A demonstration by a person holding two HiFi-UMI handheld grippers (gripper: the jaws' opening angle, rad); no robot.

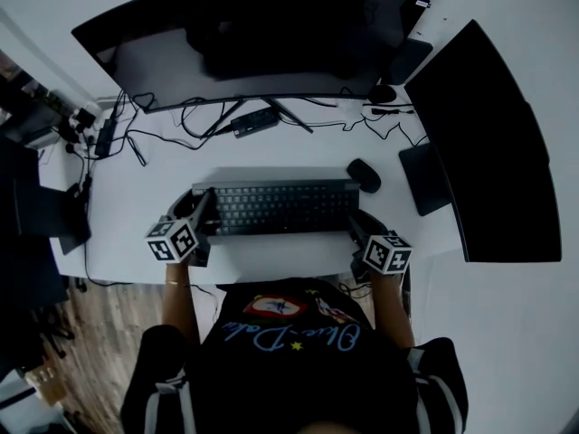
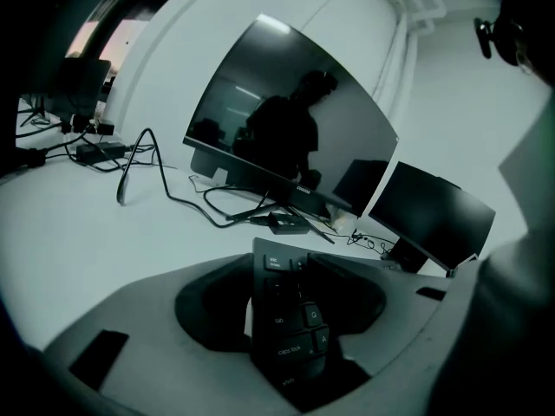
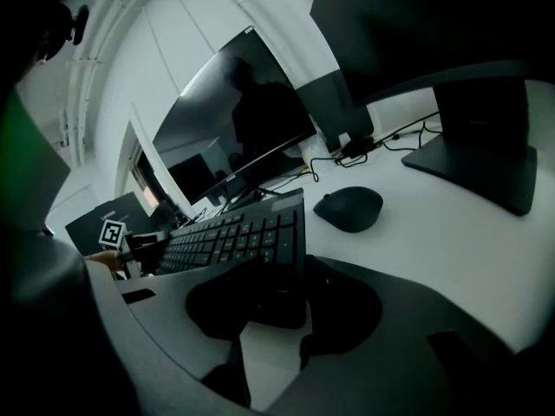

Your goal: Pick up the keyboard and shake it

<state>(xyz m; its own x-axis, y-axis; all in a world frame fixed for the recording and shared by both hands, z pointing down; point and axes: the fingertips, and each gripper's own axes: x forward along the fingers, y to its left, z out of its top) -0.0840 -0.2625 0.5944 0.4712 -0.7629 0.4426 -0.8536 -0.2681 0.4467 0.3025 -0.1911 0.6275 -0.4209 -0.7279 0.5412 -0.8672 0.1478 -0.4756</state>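
The black keyboard (image 1: 276, 206) lies across the white desk (image 1: 271, 262) in front of me, and each gripper holds one end of it. My left gripper (image 1: 204, 213) is shut on the left end; in the left gripper view the esc and tab keys of the keyboard (image 2: 286, 319) sit between the jaws of the left gripper (image 2: 290, 297). My right gripper (image 1: 356, 228) is shut on the right end. The right gripper view looks along the keyboard (image 3: 234, 237), whose near edge is clamped in the right gripper (image 3: 277, 293). The keyboard looks slightly tilted.
A black mouse (image 1: 364, 175) lies just beyond the keyboard's right end. A wide curved monitor (image 1: 253, 34) stands behind, and a second monitor (image 1: 488, 143) on the right. Cables (image 1: 163, 125) and an adapter trail over the desk's back left part.
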